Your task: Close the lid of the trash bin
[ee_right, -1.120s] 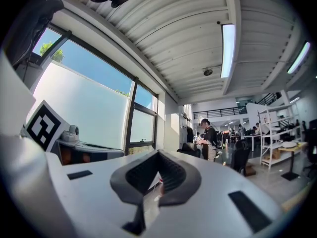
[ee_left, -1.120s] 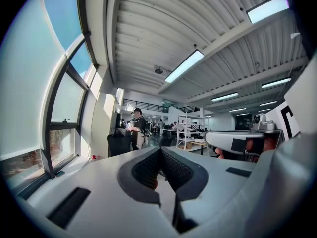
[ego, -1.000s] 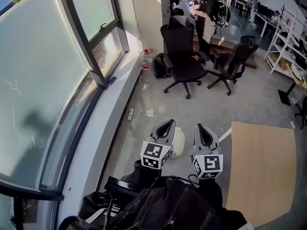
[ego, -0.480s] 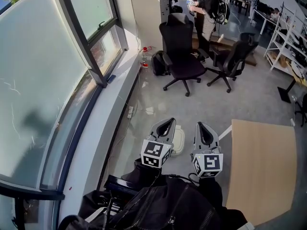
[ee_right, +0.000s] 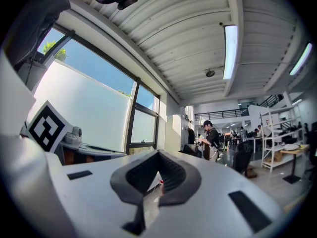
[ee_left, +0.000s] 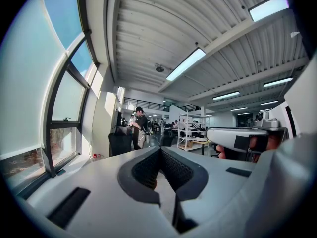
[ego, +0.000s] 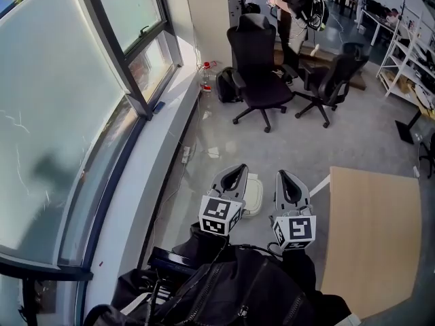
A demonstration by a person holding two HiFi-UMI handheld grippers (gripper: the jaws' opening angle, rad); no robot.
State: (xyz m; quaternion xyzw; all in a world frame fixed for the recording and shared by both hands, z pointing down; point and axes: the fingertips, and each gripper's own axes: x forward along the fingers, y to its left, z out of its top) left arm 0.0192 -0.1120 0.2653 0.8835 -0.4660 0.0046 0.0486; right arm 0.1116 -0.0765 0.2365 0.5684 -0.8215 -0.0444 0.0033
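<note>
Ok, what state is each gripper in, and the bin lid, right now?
left gripper: jaws together, holding nothing.
right gripper: jaws together, holding nothing.
trash bin: upright on the floor beyond the grippers, untouched; lid looks down, but I can't be sure.

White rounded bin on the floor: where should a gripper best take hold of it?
Likely its exposed right edge, from above: the white rounded bin sits low, top facing up, its left part hidden behind the left gripper.
</note>
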